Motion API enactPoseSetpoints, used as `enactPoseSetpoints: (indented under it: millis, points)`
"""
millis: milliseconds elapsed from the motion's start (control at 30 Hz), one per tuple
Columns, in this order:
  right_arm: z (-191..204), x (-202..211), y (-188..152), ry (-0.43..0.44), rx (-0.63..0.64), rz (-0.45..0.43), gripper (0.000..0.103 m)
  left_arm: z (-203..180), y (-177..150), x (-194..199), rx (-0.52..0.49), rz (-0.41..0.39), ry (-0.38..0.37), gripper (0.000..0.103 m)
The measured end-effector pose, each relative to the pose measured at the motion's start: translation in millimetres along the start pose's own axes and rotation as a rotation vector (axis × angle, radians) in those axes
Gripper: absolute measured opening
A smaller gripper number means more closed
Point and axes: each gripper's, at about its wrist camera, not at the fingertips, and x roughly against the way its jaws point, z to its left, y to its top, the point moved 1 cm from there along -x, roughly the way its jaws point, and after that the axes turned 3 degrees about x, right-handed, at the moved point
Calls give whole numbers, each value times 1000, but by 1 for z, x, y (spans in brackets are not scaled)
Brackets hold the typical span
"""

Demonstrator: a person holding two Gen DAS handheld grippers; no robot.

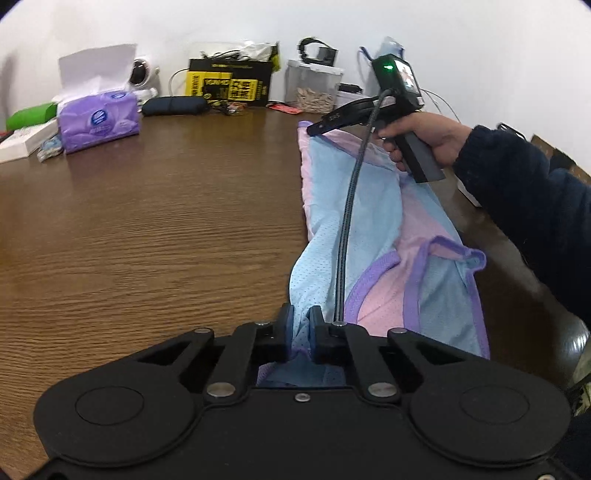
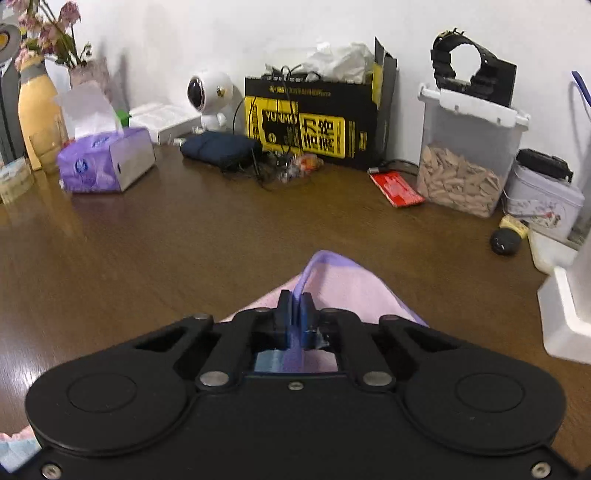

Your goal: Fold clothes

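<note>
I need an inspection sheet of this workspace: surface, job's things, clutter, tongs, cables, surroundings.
Surface: brown wooden table, bare in the middle.
Job's things: pink and blue garment with purple trim, lying stretched out.
Clutter: tissue pack, black and yellow box, clear container, tin, red packet, along the wall.
Tongs: left tongs and right tongs both shut on the garment.
Cables: braided cable over the garment.
Surroundings: white wall.

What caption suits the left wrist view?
Both claws, left and right, grip a pastel garment on a wooden table.
</note>
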Motion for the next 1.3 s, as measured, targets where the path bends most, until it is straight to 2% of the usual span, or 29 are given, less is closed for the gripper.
enactPoseSetpoints:
  millis: [100,233,267,300,333,400,433,500,600,733,800,833,900,967,1067,1133,1267,1300]
  points:
    - [-3,-14,17,-33,-14,-31,6,4,2,0,12,-1,13,8]
    - [5,-39,27,-43,30,25,8,11,7,-2,67,-13,51,11]
    - [8,-43,27,-53,55,41,14,12,8,3,74,-33,63,16]
    - [11,-36,28,-58,61,28,20,12,9,9,80,-55,77,26]
    - [17,-20,30,-64,73,-4,24,12,9,14,87,-77,91,32]
    - [28,15,33,-73,92,-68,40,15,8,42,97,-177,94,57]
    - [29,36,34,-70,95,-100,45,12,7,44,94,-173,99,60]
    - [32,85,33,-54,94,-165,65,7,5,47,88,-154,109,60]
    - [45,195,16,-2,127,-288,72,-2,1,52,78,-125,124,68]
    - [62,287,-16,6,199,-390,82,-13,-3,58,66,-86,143,68]
    - [70,331,-40,7,243,-420,82,-51,-17,61,-102,-85,9,70]
    - [70,337,-48,-7,254,-401,82,-75,-27,57,-204,-38,-62,71]
    - [69,334,-70,-60,271,-320,82,-99,-39,46,-302,21,-112,71]
    - [65,308,-98,-141,290,-181,82,-114,-49,40,-349,54,-125,71]
    - [56,276,-115,-149,243,-88,81,-116,-59,27,-322,98,-46,69]
    - [51,254,-118,-169,218,-42,81,-111,-57,28,-283,107,-39,60]
    - [46,232,-125,-155,192,0,81,-90,-48,37,-179,111,-13,14]
    - [45,227,-126,-143,182,9,80,-83,-46,40,-156,112,-7,14]
